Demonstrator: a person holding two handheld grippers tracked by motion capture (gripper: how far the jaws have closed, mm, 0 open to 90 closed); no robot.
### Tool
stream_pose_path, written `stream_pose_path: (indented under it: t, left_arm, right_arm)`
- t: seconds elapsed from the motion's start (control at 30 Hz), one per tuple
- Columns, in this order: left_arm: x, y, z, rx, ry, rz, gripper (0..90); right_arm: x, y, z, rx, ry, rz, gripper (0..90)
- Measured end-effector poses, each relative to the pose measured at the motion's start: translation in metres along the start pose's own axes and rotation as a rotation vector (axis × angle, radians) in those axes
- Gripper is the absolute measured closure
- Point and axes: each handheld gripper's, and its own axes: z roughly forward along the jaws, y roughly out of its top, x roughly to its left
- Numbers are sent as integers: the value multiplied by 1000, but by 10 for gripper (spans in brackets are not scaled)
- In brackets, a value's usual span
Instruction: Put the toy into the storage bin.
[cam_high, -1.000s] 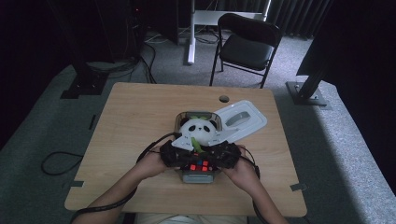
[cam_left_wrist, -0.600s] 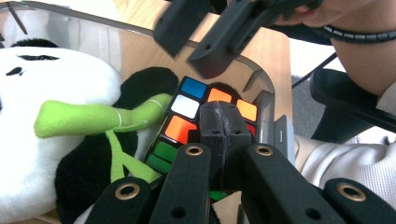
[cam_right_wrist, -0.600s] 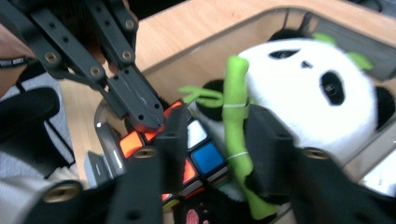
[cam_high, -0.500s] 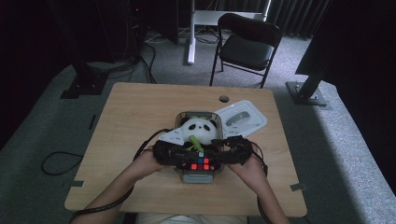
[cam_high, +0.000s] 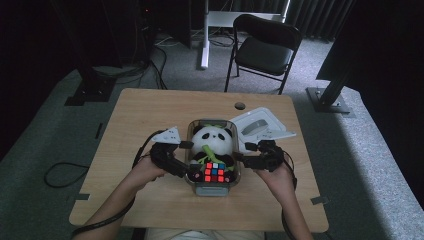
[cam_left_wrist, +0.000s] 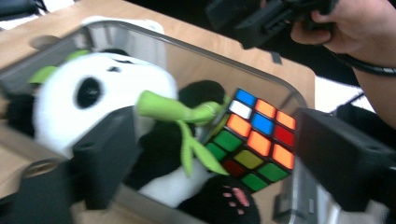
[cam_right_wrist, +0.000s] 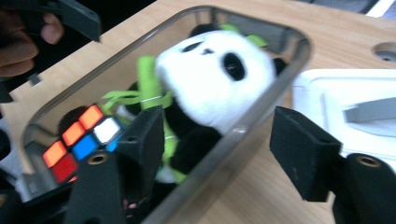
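A clear plastic container (cam_high: 191, 131) stands at the table's middle. Inside it lie a panda plush (cam_high: 212, 141) with a green bamboo sprig and, at the near end, a colour cube (cam_high: 214, 172). My left gripper (cam_high: 184, 159) is at the container's left side and my right gripper (cam_high: 245, 154) at its right side. Both have just been opening their jaws. In the left gripper view the gripper (cam_left_wrist: 224, 163) is open, looking across the container wall at the cube (cam_left_wrist: 254, 140). In the right gripper view the gripper (cam_right_wrist: 222, 154) is open, with the container rim (cam_right_wrist: 261, 112) between the jaws, untouched.
A white lid (cam_high: 257, 125) lies flat at the container's back right, close to my right gripper. A round cable hole (cam_high: 240, 106) sits near the table's far edge. A black chair (cam_high: 265, 47) stands beyond the table.
Both hands have drawn apart, from close together at the container's near end out to its left and right sides. The jaws of both grippers have opened.
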Motion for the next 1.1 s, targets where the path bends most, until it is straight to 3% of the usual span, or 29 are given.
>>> stream_pose_path:
  t: [0.07, 0.1, 0.17, 0.2, 0.27, 0.37, 0.47, 0.57, 0.63, 0.7, 0.77, 0.83, 1.1]
  left_arm:
    - [3, -3, -5, -7, 25, 0, 58]
    - [5, -4, -7, -5, 46, 2, 4]
    - [10, -7, -12, -17, 76, -8, 4]
    - [12, -9, -14, -32, 99, -3, 4]
    - [18, -14, -17, -51, 140, -20, 4]
    - [25, -24, -18, -76, 226, 2, 5]
    - [35, -36, -18, -105, 226, -32, 5]
    - [43, -47, -17, -101, 233, -44, 5]
    - [47, -53, -16, -91, 245, -55, 5]
    - [52, -60, -15, -79, 253, -74, 5]
    - [56, -68, -14, -82, 254, -99, 5]
    - [58, -76, -12, -70, 255, -118, 5]
    - [61, -89, -10, -62, 275, -142, 5]
  right_arm:
    - [-5, -2, -2, -9, -1, 1, 301]
    - [-5, -3, -2, -6, -44, -20, 288]
    - [-5, -7, -2, -3, -140, -50, 225]
    - [-6, -9, -1, -3, -171, -43, 174]
    - [-11, -11, -2, -9, -164, -1, 148]
    - [-18, -14, -2, -22, -156, 33, 119]
    - [-22, -17, -3, -43, -180, 60, 119]
    - [-27, -19, -6, -63, -191, 83, 143]
    - [-34, -19, -6, -46, -171, 94, 148]
    - [-40, -21, -6, -51, -169, 113, 231]
    - [-46, -23, -4, -35, -171, 127, 225]
    - [-50, -27, -1, -40, -213, 146, 184]
    - [-71, -35, 10, -19, -246, 213, 194]
